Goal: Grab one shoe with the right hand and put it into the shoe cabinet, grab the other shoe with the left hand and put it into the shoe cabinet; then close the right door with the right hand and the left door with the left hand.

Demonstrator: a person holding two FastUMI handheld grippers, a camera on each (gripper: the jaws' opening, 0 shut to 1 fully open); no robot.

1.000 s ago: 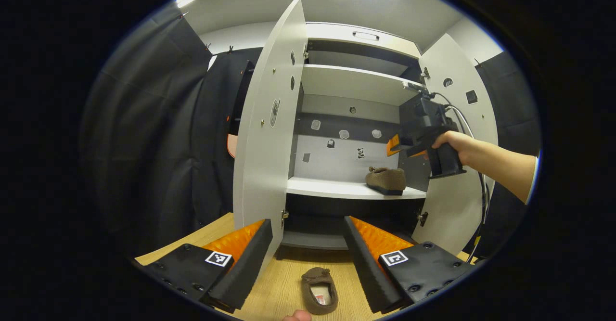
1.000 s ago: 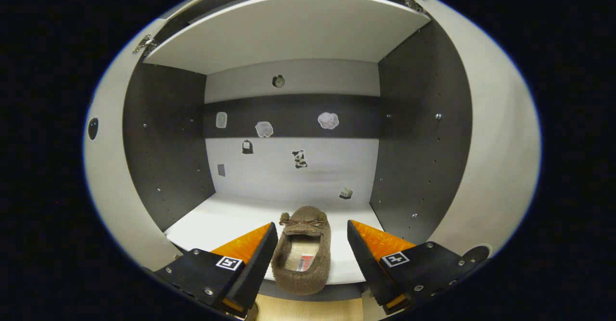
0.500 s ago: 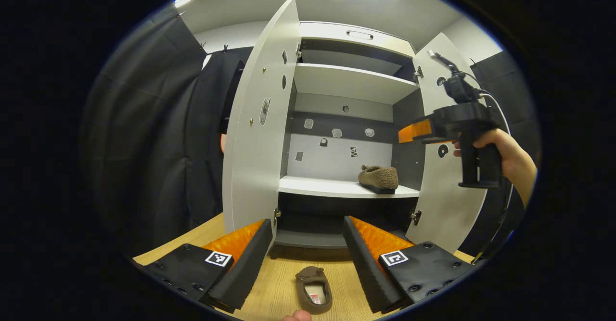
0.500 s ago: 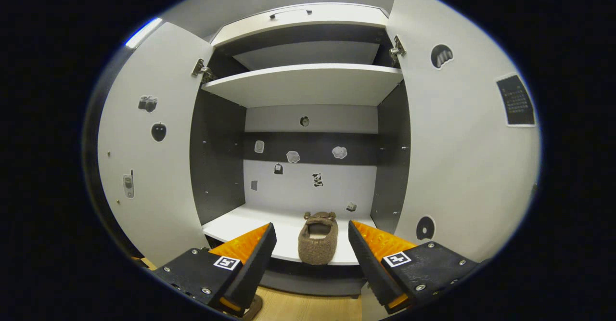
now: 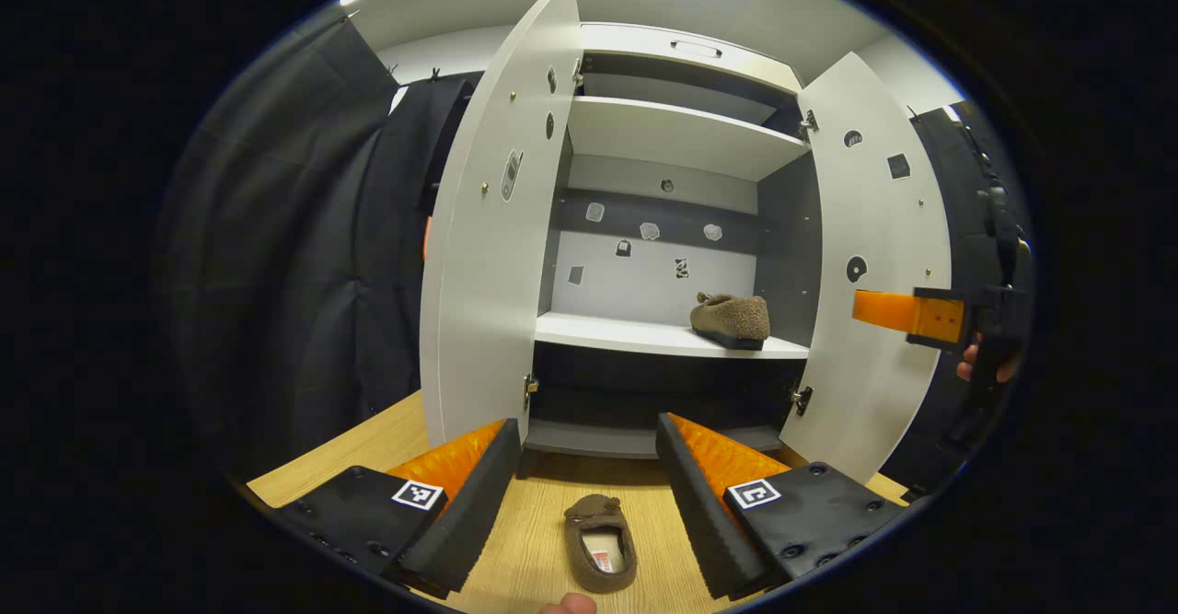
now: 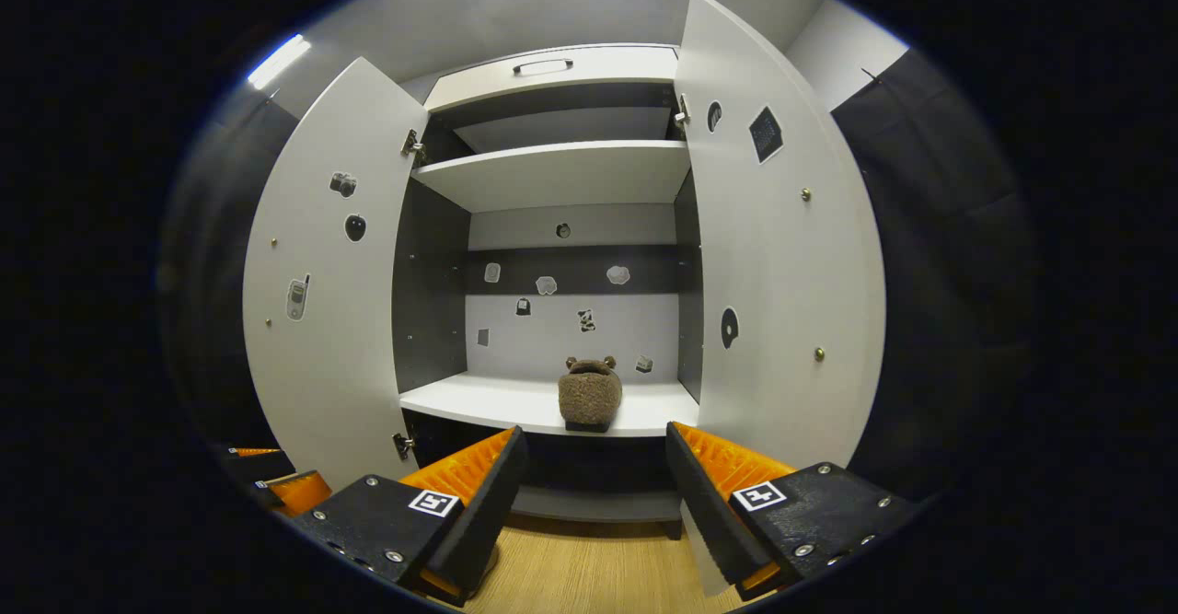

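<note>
A brown fuzzy shoe [image 5: 732, 318] [image 6: 589, 393] rests on the middle shelf [image 5: 635, 336] [image 6: 497, 404] of the white shoe cabinet, toward its right side. The second brown shoe [image 5: 598, 551] lies on the wooden floor, between and just below the fingers of my left gripper [image 5: 582, 490], which is open and empty. My right gripper [image 6: 589, 494] is open, empty, and well back from the cabinet; it also appears at the right edge of the left gripper view [image 5: 920, 315], held by a hand. Both doors, left door [image 5: 492, 227] [image 6: 322, 273] and right door [image 5: 870, 255] [image 6: 782, 255], stand wide open.
Black cloth [image 5: 304, 246] hangs left of the cabinet, and more of it [image 6: 929, 227] to the right. Inside are an upper shelf [image 6: 561, 167] and a low dark shelf [image 5: 635, 439]. Wooden floor [image 6: 589, 577] spreads in front. A fingertip [image 5: 568, 605] pokes in at the bottom.
My right gripper has let go of the shoe on the shelf and pulled back out of the cabinet to the right. The left gripper has dipped slightly toward the floor shoe.
</note>
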